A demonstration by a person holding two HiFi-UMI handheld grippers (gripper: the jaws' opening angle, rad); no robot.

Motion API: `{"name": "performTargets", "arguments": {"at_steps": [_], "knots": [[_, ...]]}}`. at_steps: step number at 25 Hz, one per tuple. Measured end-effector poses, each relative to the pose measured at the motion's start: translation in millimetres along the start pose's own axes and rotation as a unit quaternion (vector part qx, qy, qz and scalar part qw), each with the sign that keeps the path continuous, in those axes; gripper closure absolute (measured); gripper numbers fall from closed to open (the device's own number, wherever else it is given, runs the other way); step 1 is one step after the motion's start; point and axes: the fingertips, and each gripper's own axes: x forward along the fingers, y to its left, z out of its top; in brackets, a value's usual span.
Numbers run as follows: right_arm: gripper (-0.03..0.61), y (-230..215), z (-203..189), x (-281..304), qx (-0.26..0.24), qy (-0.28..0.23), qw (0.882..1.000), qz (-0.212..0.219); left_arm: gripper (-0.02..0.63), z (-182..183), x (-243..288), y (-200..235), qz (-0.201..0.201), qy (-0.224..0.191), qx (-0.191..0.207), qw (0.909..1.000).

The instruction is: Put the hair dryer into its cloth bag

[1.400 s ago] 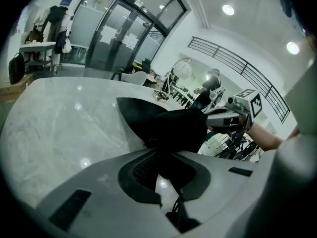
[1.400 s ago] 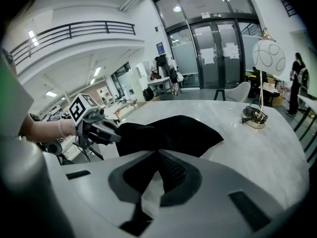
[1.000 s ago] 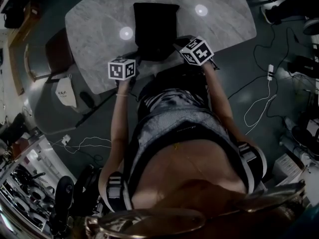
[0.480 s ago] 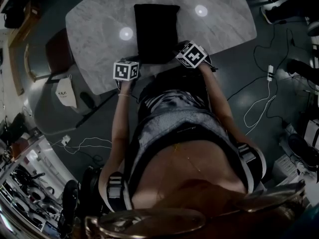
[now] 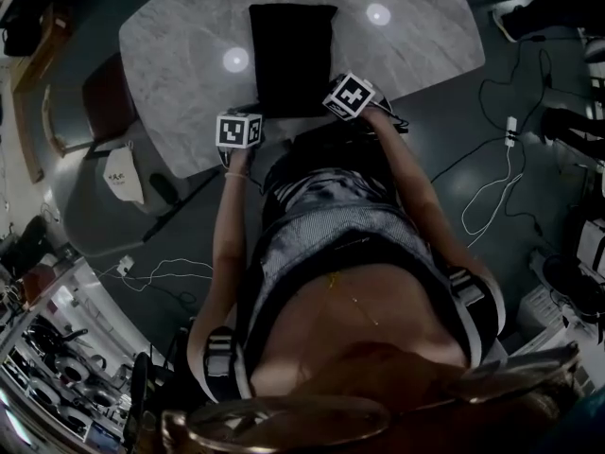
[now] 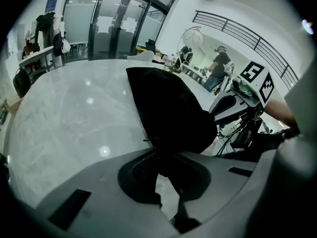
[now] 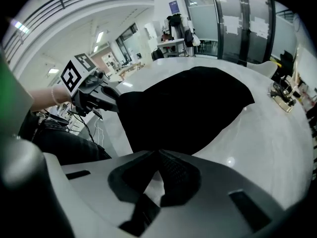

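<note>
A black cloth bag (image 5: 291,55) lies lengthwise on the grey marble table (image 5: 189,55), bulging in the left gripper view (image 6: 168,108) and the right gripper view (image 7: 188,108). No hair dryer shows outside it. My left gripper (image 5: 244,121) is at the bag's near left corner, and my right gripper (image 5: 333,102) at its near right corner. Both sets of jaws are shut, with black cloth from the bag's near edge running into them: left gripper (image 6: 157,152), right gripper (image 7: 157,155). Each gripper shows in the other's view, the right gripper (image 6: 237,103) and the left gripper (image 7: 99,98).
A chair (image 5: 109,102) stands at the table's left side, with a white bag (image 5: 123,173) on the floor beside it. Cables (image 5: 501,187) trail over the floor to the right. A small gold object (image 7: 282,95) sits on the table's far side. A person (image 6: 218,68) works in the background.
Both grippers have sunk and moved in toward the table's near edge, the right one more and tipping further down. The bag lies where it was.
</note>
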Motion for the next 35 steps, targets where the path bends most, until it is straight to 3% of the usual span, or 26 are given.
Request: {"name": "performTargets", "arguments": {"at_steps": [7,17,35], "knots": [[0.509,9.9,-5.5,22.3,-0.009,0.028,0.999,0.026,0.600,-11.6,-0.8,6.2,0.017,0.012,0.010,0.9997],[0.509,-2.5,-11.1,47.2,0.007,0.028,0.999,0.044,0.600,-10.0,8.7,6.9,0.029,0.033,0.021,0.9988],[0.509,-11.4,-4.6,56.2,0.041,0.013,0.998,0.041,0.600,-12.4,25.3,21.0,0.045,0.056,0.010,0.9974]]}}
